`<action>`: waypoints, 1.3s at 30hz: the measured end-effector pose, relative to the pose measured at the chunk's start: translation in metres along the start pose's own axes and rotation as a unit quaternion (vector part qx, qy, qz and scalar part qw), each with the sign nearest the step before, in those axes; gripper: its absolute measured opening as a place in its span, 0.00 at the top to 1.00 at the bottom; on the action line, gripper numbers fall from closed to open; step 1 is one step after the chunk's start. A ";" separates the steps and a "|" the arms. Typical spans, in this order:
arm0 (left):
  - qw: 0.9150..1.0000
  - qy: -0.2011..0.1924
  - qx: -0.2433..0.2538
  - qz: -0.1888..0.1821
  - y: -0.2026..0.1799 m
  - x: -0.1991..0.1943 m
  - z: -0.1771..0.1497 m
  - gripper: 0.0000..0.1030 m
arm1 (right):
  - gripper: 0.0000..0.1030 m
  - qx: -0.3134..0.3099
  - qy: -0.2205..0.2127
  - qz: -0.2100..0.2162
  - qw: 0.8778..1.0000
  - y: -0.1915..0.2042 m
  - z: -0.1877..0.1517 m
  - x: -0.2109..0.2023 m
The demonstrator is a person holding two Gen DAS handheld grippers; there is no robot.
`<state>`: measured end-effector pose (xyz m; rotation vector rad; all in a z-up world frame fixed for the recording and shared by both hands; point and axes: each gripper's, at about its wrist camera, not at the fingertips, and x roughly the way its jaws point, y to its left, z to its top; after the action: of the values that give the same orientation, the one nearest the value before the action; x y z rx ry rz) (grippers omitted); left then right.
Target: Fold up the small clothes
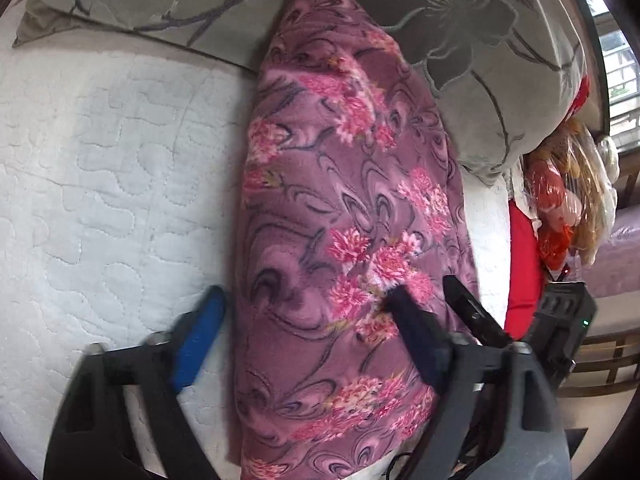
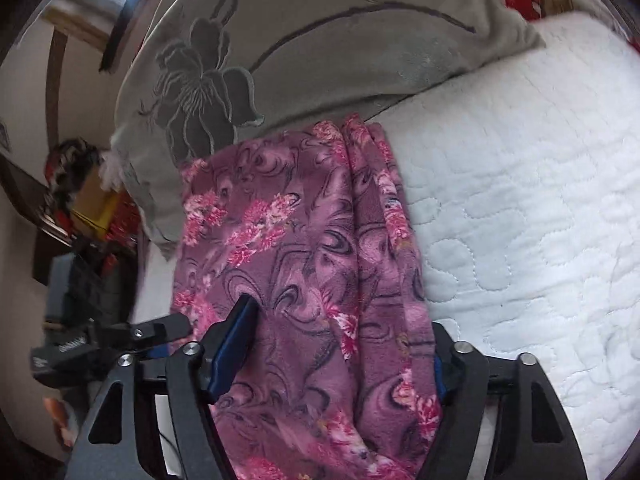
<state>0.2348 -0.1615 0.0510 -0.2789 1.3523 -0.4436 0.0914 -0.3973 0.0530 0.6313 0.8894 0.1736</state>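
Note:
A purple fleece garment with pink flowers (image 1: 344, 184) lies lengthwise on the white quilted mattress (image 1: 100, 184), its far end resting on a grey pillow. My left gripper (image 1: 304, 294) straddles the garment's near left part. Its left pad (image 1: 200, 340) rests on the mattress just off the cloth's edge, and its right finger (image 1: 412, 332) lies on top of the cloth, so the jaws stand open. In the right wrist view the garment (image 2: 304, 240) bunches up and fills my right gripper (image 2: 340, 316) from the blue left pad (image 2: 232, 348) across to the right finger, which it mostly hides.
A grey flower-patterned pillow (image 1: 460, 32) lies across the far end of the bed. Red cloth (image 1: 524, 280) and a plastic-wrapped bundle (image 1: 560, 204) sit by the mattress's right edge, with a window behind. White mattress (image 2: 520, 220) stretches to the right of the garment.

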 end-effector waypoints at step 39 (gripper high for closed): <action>0.995 -0.060 -0.023 0.081 0.133 -0.100 -0.095 0.68 | 0.75 -0.089 0.031 -0.022 0.995 0.138 -0.108 0.015</action>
<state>0.1460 0.0083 0.0605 -0.2273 1.2566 -0.2560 0.0337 -0.2323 0.0727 0.4424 0.9351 0.2317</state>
